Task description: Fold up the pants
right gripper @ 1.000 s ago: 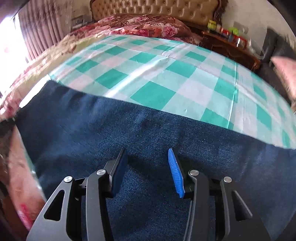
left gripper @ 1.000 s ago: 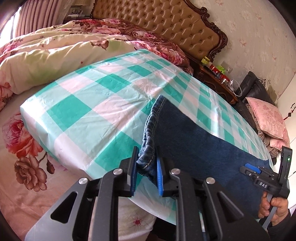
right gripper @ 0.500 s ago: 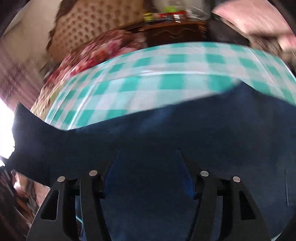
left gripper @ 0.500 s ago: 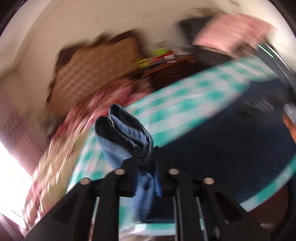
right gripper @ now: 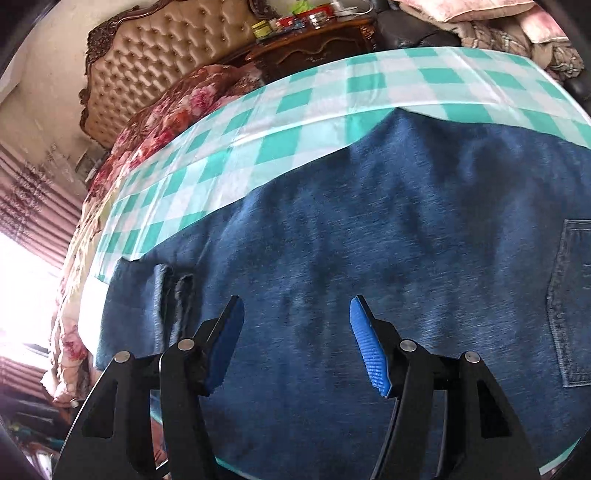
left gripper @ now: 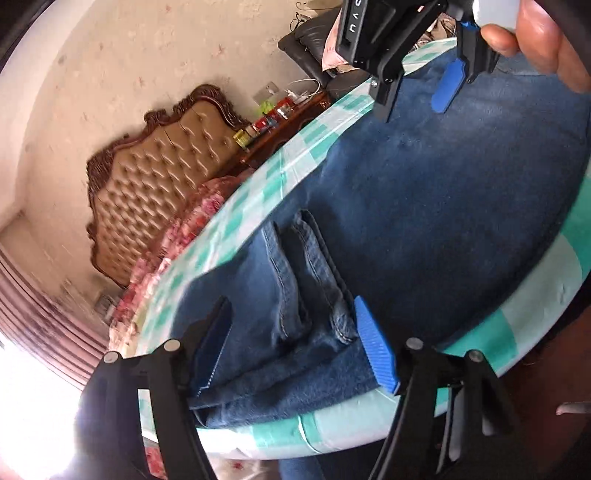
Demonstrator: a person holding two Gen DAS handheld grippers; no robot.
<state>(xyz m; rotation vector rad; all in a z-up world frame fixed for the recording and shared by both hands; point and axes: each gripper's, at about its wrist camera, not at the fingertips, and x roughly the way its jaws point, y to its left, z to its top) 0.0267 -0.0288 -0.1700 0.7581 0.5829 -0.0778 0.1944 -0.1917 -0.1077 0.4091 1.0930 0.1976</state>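
Note:
Dark blue jeans (left gripper: 424, 206) lie flat on the green-and-white checked cloth (left gripper: 535, 288). Their leg hems (left gripper: 306, 280) rest folded back on top of the denim. My left gripper (left gripper: 291, 306) straddles those hems; its jaws are opening and the pads stand clear of the cloth. In the left wrist view, a hand (left gripper: 535, 40) holds my right gripper (left gripper: 412, 110) over the far part of the jeans. In its own view, the right gripper (right gripper: 295, 302) hovers open above the jeans (right gripper: 406, 229), with nothing between its fingers. The hems (right gripper: 177, 291) lie to its left and a back pocket (right gripper: 569, 314) to its right.
The checked cloth (right gripper: 332, 103) covers a bed with a floral quilt (right gripper: 177, 107) and a tufted headboard (right gripper: 166, 48). A dark wooden nightstand (right gripper: 314, 40) carries bottles and jars. Pillows and blankets (right gripper: 491, 22) are piled at the far right.
My left gripper swung the gripped leg hems across onto the jeans, rolled over, then let them go with its jaws spread wide. The right gripper widened and shifted over the denim.

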